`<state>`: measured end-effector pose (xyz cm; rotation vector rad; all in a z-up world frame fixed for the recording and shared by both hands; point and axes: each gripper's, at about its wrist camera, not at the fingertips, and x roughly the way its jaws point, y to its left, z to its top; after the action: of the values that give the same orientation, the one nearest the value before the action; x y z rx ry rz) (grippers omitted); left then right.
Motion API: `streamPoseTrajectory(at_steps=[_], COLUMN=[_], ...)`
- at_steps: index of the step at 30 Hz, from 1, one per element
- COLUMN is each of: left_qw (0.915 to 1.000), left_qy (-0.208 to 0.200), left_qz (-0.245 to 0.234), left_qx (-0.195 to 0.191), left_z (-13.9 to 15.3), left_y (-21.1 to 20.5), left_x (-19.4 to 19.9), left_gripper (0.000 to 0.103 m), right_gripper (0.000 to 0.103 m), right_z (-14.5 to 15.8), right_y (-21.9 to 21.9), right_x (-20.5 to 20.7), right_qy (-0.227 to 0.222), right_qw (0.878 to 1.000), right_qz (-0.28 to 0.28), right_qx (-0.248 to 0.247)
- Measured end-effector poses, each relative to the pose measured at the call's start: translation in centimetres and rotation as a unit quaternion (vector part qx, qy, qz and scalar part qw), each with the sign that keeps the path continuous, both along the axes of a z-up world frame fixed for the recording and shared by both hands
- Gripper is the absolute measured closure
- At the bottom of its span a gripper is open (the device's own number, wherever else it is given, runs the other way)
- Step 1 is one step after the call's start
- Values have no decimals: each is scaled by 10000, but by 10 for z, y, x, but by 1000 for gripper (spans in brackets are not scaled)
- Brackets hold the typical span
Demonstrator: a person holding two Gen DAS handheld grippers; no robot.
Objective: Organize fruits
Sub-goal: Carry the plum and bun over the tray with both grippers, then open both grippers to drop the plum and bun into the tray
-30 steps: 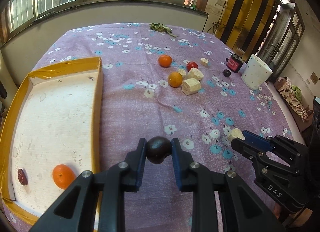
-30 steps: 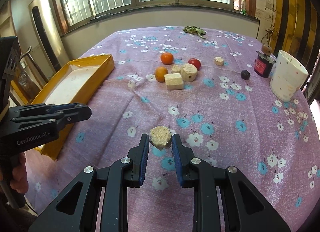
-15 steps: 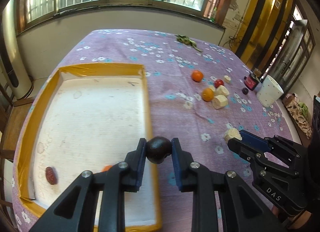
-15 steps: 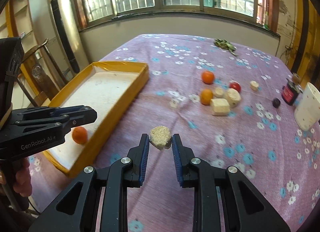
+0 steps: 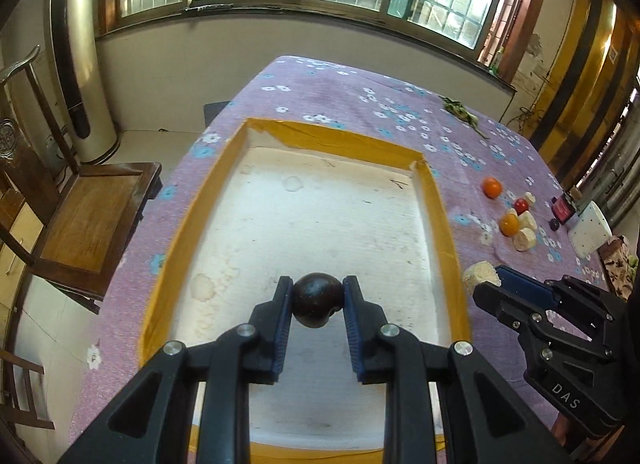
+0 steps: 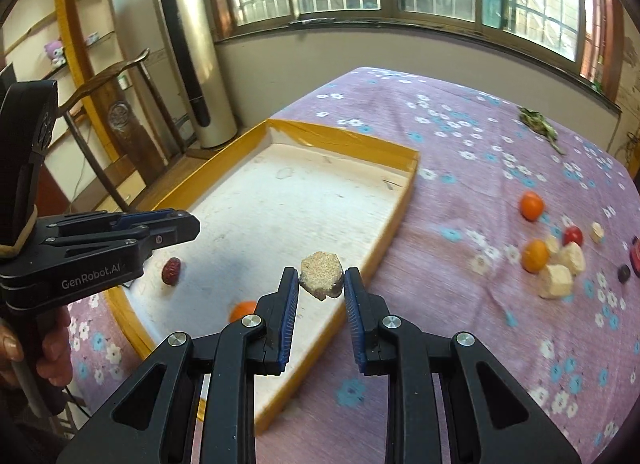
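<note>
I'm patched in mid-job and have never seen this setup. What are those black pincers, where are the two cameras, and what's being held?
The pincers are handheld two-finger grippers, each carrying a camera looking along its fingers. In the left view, the left gripper pinches a dark round fruit above the yellow-rimmed tray. In the right view, the right gripper holds a tan chunk over the tray's edge. A red date and an orange lie in the tray; more fruit sits on the purple flowered tablecloth.

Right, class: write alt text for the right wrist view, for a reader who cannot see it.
The right hand-held gripper holds a tan, grainy chunk above the near edge of a yellow-rimmed tray on a purple floral tablecloth. In the tray lie a red date and an orange; the left hand-held gripper reaches over it.
</note>
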<state>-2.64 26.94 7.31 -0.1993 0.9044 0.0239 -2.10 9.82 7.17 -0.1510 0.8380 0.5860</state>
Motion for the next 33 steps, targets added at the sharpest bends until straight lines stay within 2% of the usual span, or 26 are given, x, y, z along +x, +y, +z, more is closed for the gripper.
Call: streamPoseTrajectory(at_steps=[7, 13, 16, 21, 26, 33], left_qw=[9994, 9988, 9985, 9982, 9973, 9965], left_qy=[181, 386, 481, 570, 706, 804], left_qz=[266, 287, 225, 183, 191, 194], left_qx=[98, 49, 136, 57, -11, 79], left_z=[-15, -30, -37, -44, -51, -57], left_y=[28, 38, 37, 41, 43, 42], left_x=[11, 23, 29, 36, 40, 41], left_gripper=[76, 76, 76, 76, 76, 75], right_gripper=[80, 80, 80, 80, 80, 80], right_z=[-22, -39, -44, -50, -53, -54], right_y=[41, 60, 62, 64, 68, 65], right_x=[18, 29, 34, 39, 38, 41], right_qy=[294, 468, 562, 687, 722, 748], right_qw=[9989, 9973, 9967, 9957, 9952, 9951], right_qz=[322, 425, 410, 371, 397, 345], right_qx=[-153, -365, -429, -492, -527, -554])
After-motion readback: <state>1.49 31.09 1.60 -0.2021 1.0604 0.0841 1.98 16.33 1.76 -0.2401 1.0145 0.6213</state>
